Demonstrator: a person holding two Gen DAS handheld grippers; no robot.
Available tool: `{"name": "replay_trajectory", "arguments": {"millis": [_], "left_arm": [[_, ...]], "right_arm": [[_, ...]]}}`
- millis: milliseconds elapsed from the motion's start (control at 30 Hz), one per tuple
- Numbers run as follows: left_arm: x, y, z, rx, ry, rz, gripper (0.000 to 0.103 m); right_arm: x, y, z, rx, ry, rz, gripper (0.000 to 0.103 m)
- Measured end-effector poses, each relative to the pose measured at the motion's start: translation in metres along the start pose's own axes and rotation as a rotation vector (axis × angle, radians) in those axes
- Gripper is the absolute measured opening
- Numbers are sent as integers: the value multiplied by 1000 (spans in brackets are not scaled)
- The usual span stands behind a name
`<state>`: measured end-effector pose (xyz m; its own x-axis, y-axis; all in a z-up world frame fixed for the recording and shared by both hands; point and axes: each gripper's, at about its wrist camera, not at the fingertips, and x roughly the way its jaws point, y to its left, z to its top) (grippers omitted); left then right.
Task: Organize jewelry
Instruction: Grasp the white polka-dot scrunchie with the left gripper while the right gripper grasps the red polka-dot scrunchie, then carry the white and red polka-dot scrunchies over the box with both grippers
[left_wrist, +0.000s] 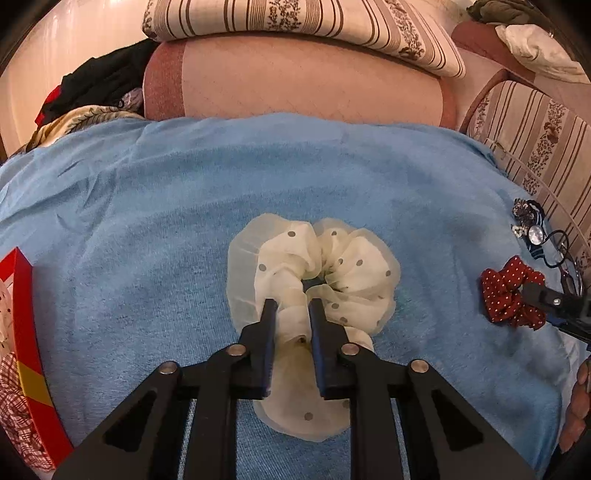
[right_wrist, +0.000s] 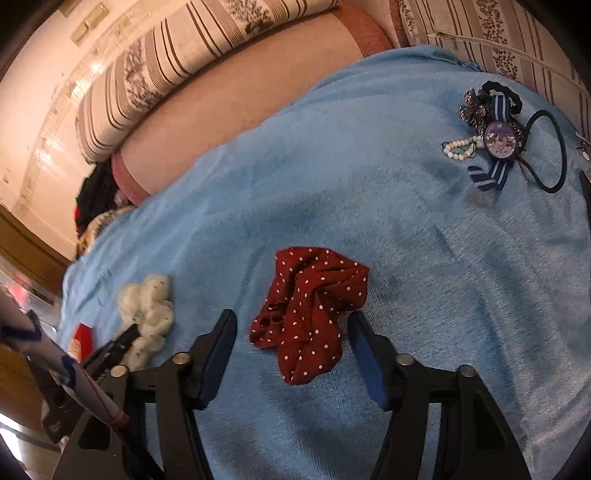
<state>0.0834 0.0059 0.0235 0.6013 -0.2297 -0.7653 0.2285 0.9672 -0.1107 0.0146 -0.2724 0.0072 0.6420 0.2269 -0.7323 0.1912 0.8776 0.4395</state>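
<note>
A cream dotted scrunchie lies mid-way across the blue towel. My left gripper is shut on its near fold, with fabric filling the gap between the pads. The right wrist view shows that same scrunchie at the left with the left gripper on it. A dark red dotted scrunchie rests crumpled on the towel between the fingers of my right gripper, which stands open with both pads apart from the cloth. In the left wrist view this red scrunchie sits far right, beside the right gripper's finger.
A red box stands at the towel's left edge. At the far right lies a pile: a pearl bracelet, a blue ribbon badge, a black hair tie. Striped cushions border the back. A hand shows at the right.
</note>
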Motion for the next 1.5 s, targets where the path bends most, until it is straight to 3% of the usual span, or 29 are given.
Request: {"name": "replay_trajectory", "arguments": {"millis": [67,133,200,300,433,667,1100,1500], "left_arm": [[2,1,-1,-7,3,24,40],[5,2,-2,-13,9,23,42],[4,4,-2,-26,5,22,38],[1,4,-1,-31,-4,19,22],[-3,3,0,-25,-14,16,15],[-14,5,2,-40,-47,23,14],[-30,-3,0,-12,-104,52,14],[-49,-5,-2,-5,-172,79,14]], "right_arm": [[6,1,-1,-5,17,-4,37],[11,5,-2,-23,20,-29,29],[11,8,-2,-46,13,-40,21],[9,11,-3,-80,-3,-47,17],[6,19,-6,-120,-22,-47,16],[-9,42,-12,-214,-91,-18,16],[-7,84,-33,-362,-105,60,16],[-4,97,-42,-400,-105,78,16]]}}
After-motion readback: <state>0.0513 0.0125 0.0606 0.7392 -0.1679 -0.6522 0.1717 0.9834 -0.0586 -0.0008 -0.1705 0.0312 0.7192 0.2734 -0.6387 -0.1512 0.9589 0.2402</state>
